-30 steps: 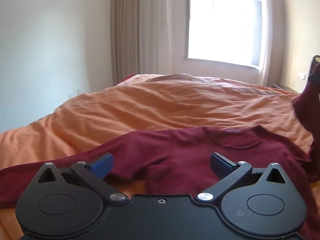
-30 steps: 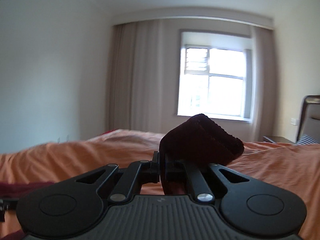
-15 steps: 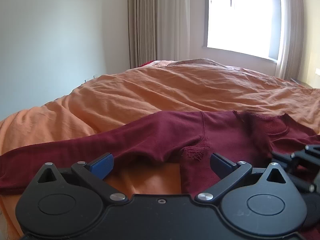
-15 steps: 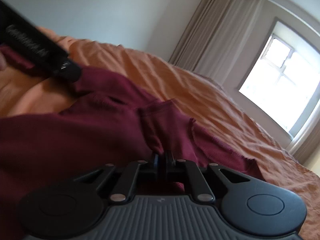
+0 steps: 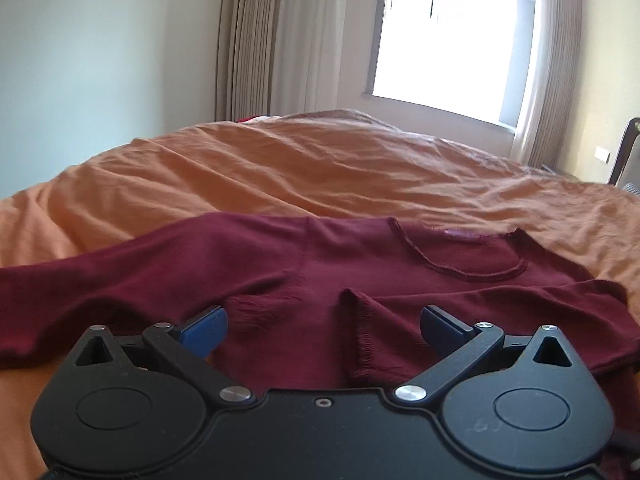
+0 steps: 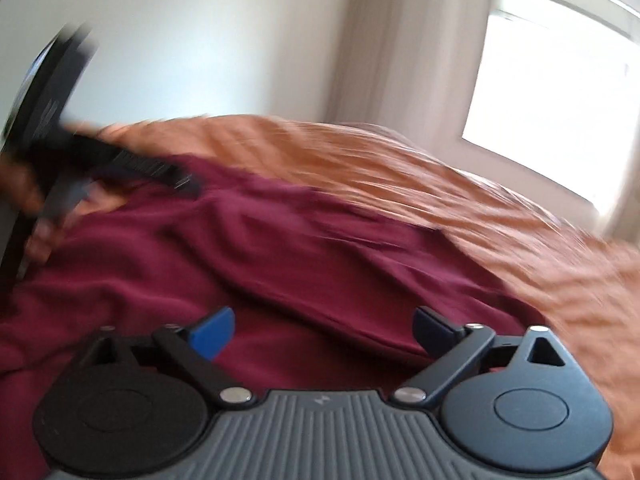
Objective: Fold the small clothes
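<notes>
A dark red long-sleeved top [image 5: 320,272] lies spread on the orange bedcover [image 5: 320,172], neckline toward the window, one sleeve stretched out to the left. A folded-over flap with a frayed hem [image 5: 360,336] lies just ahead of my left gripper [image 5: 322,326], which stands open right above the cloth. In the blurred right wrist view the same top [image 6: 260,264] fills the middle. My right gripper [image 6: 324,330] is open over it with nothing between its fingers. The left gripper's body [image 6: 44,120] and a hand show at the far left.
The orange bedcover [image 6: 460,208] runs wide toward a bright window [image 5: 452,36] with beige curtains [image 5: 272,40]. A dark chair back [image 5: 626,152] stands at the far right. A pale wall bounds the bed on the left.
My right gripper has let go of the red cloth and opened, swinging fast over the top. The part it held now lies flat on the garment. The left gripper stayed open.
</notes>
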A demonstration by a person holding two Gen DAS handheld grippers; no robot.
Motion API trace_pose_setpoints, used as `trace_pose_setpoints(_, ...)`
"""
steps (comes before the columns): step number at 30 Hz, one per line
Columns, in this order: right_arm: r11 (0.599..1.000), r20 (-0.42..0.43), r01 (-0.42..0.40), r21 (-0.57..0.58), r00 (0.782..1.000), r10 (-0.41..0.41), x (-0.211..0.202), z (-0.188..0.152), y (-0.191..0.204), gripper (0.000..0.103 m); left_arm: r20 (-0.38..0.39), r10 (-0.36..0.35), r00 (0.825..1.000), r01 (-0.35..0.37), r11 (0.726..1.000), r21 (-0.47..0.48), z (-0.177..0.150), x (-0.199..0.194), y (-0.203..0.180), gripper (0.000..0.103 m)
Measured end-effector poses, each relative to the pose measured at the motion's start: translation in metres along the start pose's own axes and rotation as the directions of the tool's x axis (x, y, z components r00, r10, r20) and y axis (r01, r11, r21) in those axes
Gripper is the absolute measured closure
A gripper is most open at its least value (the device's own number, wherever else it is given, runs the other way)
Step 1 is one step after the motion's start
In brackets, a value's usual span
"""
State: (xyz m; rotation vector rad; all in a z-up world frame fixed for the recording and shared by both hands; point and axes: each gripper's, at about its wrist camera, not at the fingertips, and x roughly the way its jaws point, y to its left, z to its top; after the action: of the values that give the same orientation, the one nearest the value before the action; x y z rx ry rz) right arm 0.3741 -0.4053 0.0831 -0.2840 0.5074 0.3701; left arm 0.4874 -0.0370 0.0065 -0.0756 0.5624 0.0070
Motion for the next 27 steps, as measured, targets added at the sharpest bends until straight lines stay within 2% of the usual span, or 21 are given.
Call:
trace_pose_setpoints(2, 0.991, -0.016, 0.042, 0.126, 0.999, -0.04, -0.005, -0.003, -0.036, 0.001, 0.002, 0.029, 1.0, -0.029, 0.999, 0.024, -0.009, 0.012, -0.009, 0.001)
trace_pose_setpoints(4, 0.96, -0.036, 0.059, 0.275, 0.998, -0.051, -0.005, -0.005, -0.072, 0.001, -0.021, 0.064, 0.998, -0.062, 0.996, 0.057, -0.018, 0.023, -0.013, 0.001)
trace_pose_setpoints(6, 0.902, -0.039, 0.058, 0.428, 0.998, -0.046, 0.0, -0.01, -0.108, 0.001, -0.043, 0.08, 0.996, -0.077, 0.995, 0.062, -0.026, 0.031, -0.012, 0.0)
trace_pose_setpoints(9, 0.802, -0.043, 0.068, 0.594, 0.998, -0.052, 0.011, -0.017, -0.15, 0.004, -0.034, 0.063, 0.997, -0.062, 0.998, 0.029, -0.036, 0.034, -0.004, 0.0)
trace_pose_setpoints(11, 0.762, -0.039, 0.068, 0.644, 0.998, -0.056, 0.026, -0.021, -0.168, 0.02, -0.023, 0.061, 0.998, -0.06, 0.998, 0.025, -0.04, 0.034, -0.003, 0.0)
trace_pose_setpoints(13, 0.717, -0.058, 0.101, 0.689, 0.995, -0.085, 0.038, -0.02, -0.183, 0.033, -0.018, 0.066, 0.998, -0.066, 0.997, 0.031, -0.043, 0.036, -0.005, 0.0)
trace_pose_setpoints(16, 0.643, -0.107, 0.131, 0.755, 0.991, -0.076, 0.063, -0.023, -0.203, 0.047, -0.015, 0.077, 0.997, -0.076, 0.996, 0.046, -0.044, 0.037, -0.008, 0.0)
trace_pose_setpoints(17, 0.618, -0.108, 0.123, 0.777, 0.992, -0.062, 0.068, -0.025, -0.209, 0.065, -0.015, 0.077, 0.997, -0.076, 0.996, 0.046, -0.044, 0.037, -0.008, 0.0)
trace_pose_setpoints(18, 0.603, -0.107, 0.117, 0.789, 0.993, -0.052, 0.072, -0.025, -0.214, 0.076, -0.014, 0.075, 0.997, -0.075, 0.996, 0.044, -0.044, 0.037, -0.008, 0.0)
trace_pose_setpoints(19, 0.604, -0.107, 0.116, 0.789, 0.993, -0.05, 0.075, -0.024, -0.216, 0.088, -0.014, 0.074, 0.997, -0.073, 0.996, 0.041, -0.044, 0.037, -0.007, 0.0)
trace_pose_setpoints(21, 0.655, -0.078, 0.109, 0.748, 0.994, -0.076, 0.07, -0.015, -0.215, 0.093, -0.014, 0.071, 0.997, -0.07, 0.997, 0.038, -0.044, 0.037, -0.006, 0.0)
trace_pose_setpoints(23, 0.766, -0.023, 0.115, 0.632, 0.991, -0.13, 0.059, 0.003, -0.206, 0.094, -0.013, 0.069, 0.998, -0.069, 0.997, 0.037, -0.044, 0.037, -0.006, 0.0)
trace_pose_setpoints(25, 0.885, 0.035, 0.161, 0.437, 0.98, -0.195, 0.048, 0.025, -0.188, 0.094, -0.012, 0.067, 0.998, -0.067, 0.997, 0.037, -0.045, 0.037, -0.006, 0.0)
trace_pose_setpoints(26, 0.92, 0.057, 0.19, 0.344, 0.973, -0.223, 0.047, 0.033, -0.179, 0.094, -0.012, 0.067, 0.998, -0.067, 0.997, 0.037, -0.045, 0.037, -0.006, 0.0)
trace_pose_setpoints(27, 0.934, 0.059, 0.213, 0.286, 0.969, -0.239, 0.048, 0.037, -0.173, 0.094, -0.012, 0.067, 0.998, -0.067, 0.997, 0.037, -0.045, 0.037, -0.007, 0.0)
